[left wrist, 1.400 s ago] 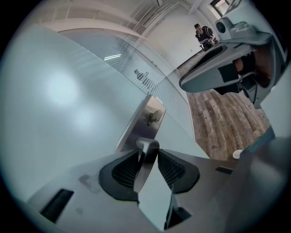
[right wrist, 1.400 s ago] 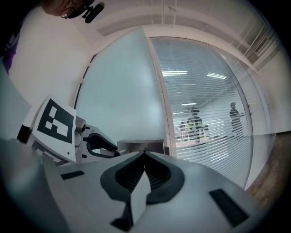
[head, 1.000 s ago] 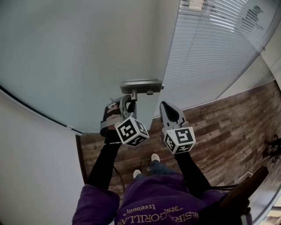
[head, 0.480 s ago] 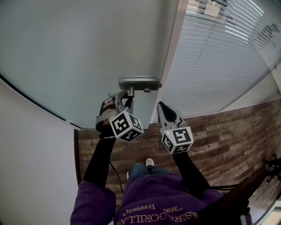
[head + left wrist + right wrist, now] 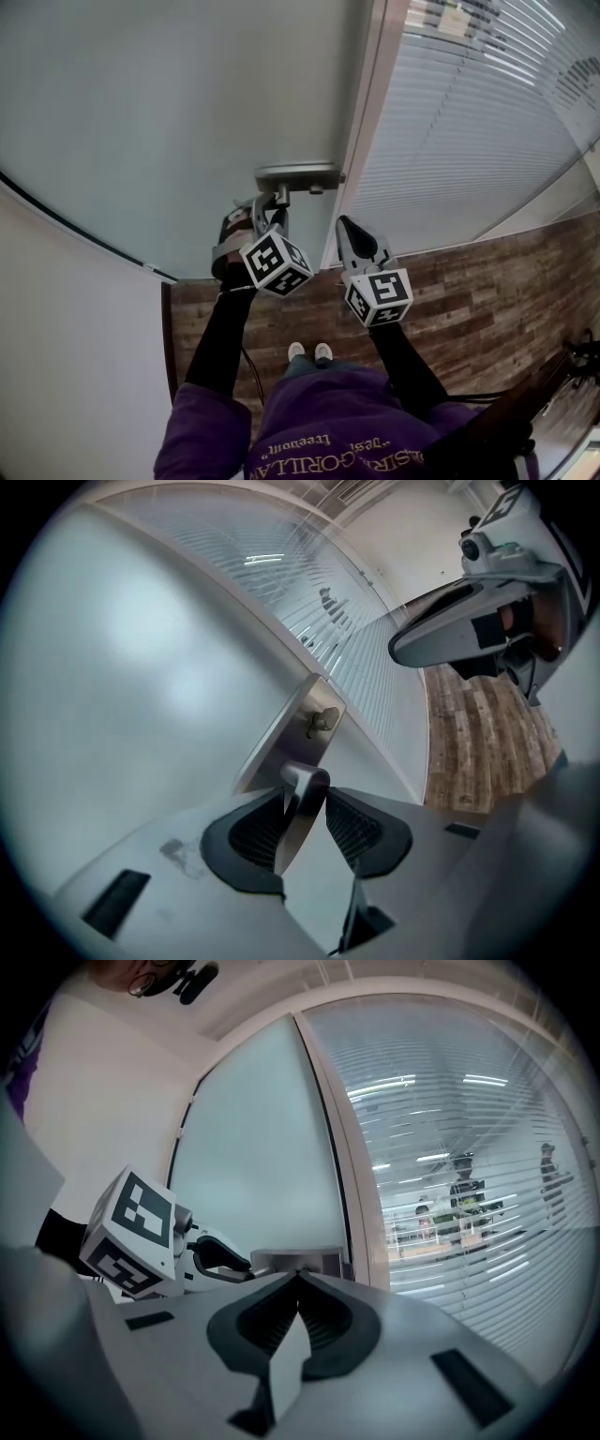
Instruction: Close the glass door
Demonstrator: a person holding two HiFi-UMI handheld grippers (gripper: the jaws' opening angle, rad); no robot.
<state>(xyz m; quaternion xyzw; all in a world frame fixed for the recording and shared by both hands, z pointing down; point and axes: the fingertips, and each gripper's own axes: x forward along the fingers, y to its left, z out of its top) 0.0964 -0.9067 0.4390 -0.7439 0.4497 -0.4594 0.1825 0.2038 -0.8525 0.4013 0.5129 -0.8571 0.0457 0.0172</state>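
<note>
Wood flooring (image 5: 487, 272) lies near; the glass door (image 5: 187, 112) stands far left, with the slatted panel (image 5: 469, 122) to its right. Left gripper (image 5: 267, 214) clamps the door handle (image 5: 281, 194) — lever lengthwise between its jaws. Right gripper (image 5: 349, 232) — jaws together, empty — hangs just right of it.

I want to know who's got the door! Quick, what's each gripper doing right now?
Left gripper: closed on the door handle.
Right gripper: closed, holding nothing.

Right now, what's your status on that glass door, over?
Left gripper shut on door handle. Right gripper shut, empty, alongside. Glass door edge near the frame; latched or not, cannot tell. Nothing seen blocking.
</note>
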